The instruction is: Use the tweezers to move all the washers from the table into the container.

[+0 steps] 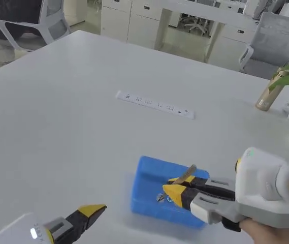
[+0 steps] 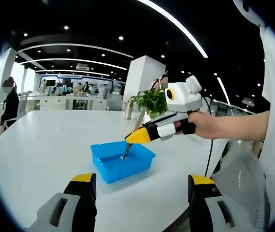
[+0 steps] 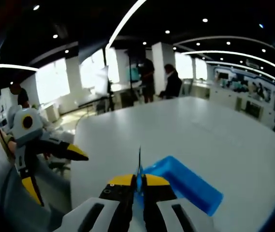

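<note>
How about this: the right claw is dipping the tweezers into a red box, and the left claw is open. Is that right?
Nearly. The box is blue, not red, as the left gripper view shows. The rest holds: the right claw dips the tweezers into it, and the left claw is open.

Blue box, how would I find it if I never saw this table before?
Look at the big white table. On its near side, closer to you than the long white power strip, sits the blue box, with the right tongs holding tweezers down into it. It is the only bright blue thing on the table, a shallow open tray.
</note>
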Demonstrator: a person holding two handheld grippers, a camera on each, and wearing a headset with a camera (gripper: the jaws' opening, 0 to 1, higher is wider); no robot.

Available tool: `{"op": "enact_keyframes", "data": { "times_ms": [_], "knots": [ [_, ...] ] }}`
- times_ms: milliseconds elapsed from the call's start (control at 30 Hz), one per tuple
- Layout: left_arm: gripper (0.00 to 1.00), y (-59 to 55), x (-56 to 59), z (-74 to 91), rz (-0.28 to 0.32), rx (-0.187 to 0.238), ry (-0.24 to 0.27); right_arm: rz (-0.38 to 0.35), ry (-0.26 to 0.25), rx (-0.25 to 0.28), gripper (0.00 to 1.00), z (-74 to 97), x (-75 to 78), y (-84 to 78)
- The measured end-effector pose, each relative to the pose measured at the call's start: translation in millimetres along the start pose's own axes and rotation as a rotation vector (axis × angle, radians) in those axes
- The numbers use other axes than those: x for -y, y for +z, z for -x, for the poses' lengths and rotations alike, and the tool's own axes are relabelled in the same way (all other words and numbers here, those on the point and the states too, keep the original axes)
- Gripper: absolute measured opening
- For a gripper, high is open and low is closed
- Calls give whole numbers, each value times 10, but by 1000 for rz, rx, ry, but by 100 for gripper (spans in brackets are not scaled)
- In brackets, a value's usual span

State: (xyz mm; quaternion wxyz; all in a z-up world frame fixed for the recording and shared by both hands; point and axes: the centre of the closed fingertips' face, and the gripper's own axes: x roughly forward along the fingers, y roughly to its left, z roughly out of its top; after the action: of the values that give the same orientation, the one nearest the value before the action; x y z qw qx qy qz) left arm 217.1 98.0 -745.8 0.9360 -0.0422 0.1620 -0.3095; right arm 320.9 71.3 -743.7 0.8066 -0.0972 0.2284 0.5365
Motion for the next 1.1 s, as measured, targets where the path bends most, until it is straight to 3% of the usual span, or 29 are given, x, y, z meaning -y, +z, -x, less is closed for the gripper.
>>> {"op": "enact_keyframes", "data": {
  "times_ms": [167, 400, 700, 1100],
  "knots": [
    [78, -9, -1, 1, 2, -3, -2, 7, -6, 1, 3, -108, 91, 73],
    [78, -15, -9, 2, -1, -4, 2, -31, -18, -18, 3, -246, 229, 39],
    [77, -17, -24, 3, 5, -1, 11, -54, -27, -87, 3, -424, 398, -157],
    [77, -39, -22, -8, -2, -12, 13, -36, -6, -149, 3, -615, 433, -350]
  ]
}}
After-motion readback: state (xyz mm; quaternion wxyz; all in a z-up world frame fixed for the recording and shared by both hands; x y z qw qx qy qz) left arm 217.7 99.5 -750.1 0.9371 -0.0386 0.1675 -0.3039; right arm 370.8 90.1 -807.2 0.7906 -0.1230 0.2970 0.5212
